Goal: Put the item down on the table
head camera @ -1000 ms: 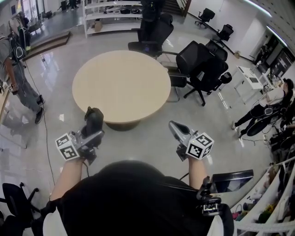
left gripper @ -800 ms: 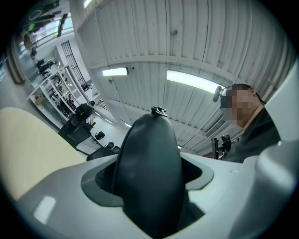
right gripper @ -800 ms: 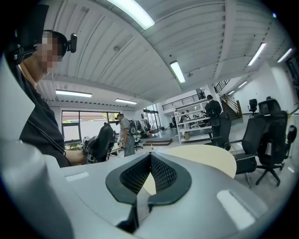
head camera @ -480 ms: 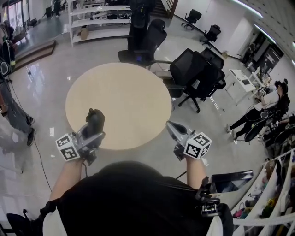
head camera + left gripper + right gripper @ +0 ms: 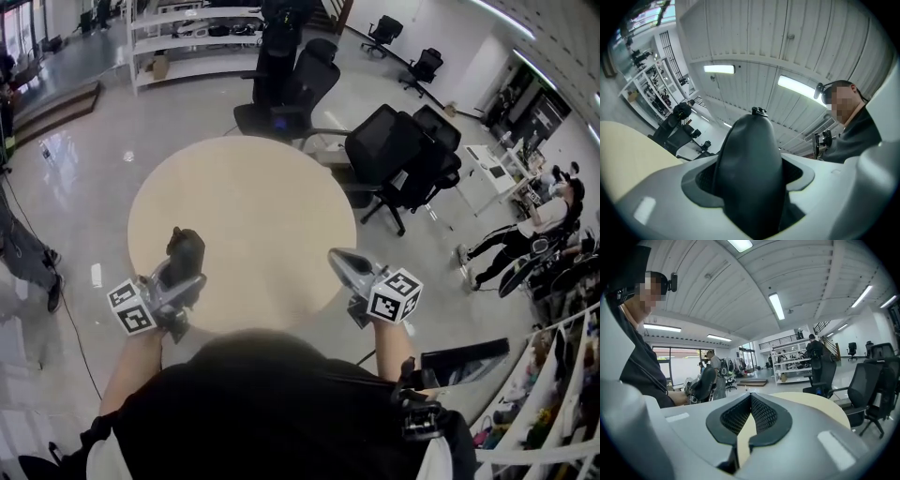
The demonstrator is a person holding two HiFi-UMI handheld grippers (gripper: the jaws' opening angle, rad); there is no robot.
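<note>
Two grippers are held out over the near edge of a round tan table (image 5: 253, 202). The left gripper (image 5: 181, 269) is clamped on the item (image 5: 187, 246), a dark, rounded, smooth-skinned thing with a small knob at its far end. The pads press on its lower flanks and most of its body stands clear beyond the jaws. Its long axis runs along the jaws: it points away from the person, tilted a little upward, knob end first. In the head view it hangs above the table's near-left part; whether it touches the top cannot be told.

The right gripper (image 5: 339, 257) reaches over the table's near-right edge. Its jaws are together at the tips, with nothing between them; only a thin slit lower down shows the tabletop.

Black office chairs (image 5: 398, 155) stand just beyond the table. White shelves (image 5: 187, 42) stand well behind it, with a brown box (image 5: 159, 66) on a lower level.
</note>
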